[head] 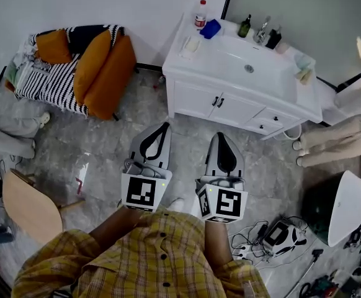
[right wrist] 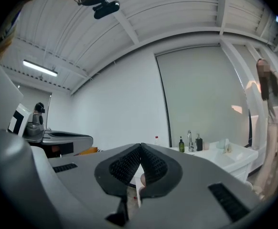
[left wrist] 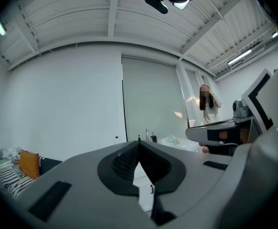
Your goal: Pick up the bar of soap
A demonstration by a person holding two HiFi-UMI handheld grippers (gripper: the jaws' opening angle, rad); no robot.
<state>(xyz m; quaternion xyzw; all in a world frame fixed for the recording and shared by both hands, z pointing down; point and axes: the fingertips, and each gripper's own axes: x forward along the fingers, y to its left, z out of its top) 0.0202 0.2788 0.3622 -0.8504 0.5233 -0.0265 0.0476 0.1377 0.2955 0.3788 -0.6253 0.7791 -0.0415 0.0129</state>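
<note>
head view shows left tool (head: pixel 165 125) and right tool (head: pixel 222 135) both closed, holding nothing

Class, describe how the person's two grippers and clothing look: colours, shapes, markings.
The left gripper and right gripper share pale grey tapering shells with black ribbed pads. Each carries a white cube with black square markers. The person wears a yellow checked shirt with dark buttons.

We see a grey marbled floor (head: pixel 124 135) below a white wall (head: pixel 118 5) along the top of the head view. A white vanity cabinet (head: pixel 199 98) stands upper right, orange and striped cushions (head: pixel 87 67) upper left, and a wooden panel (head: pixel 28 207) lower left. In the right gripper view a strip light (right wrist: pixel 39 68) glows at left under the white ribbed ceiling (right wrist: pixel 167 18).
</note>
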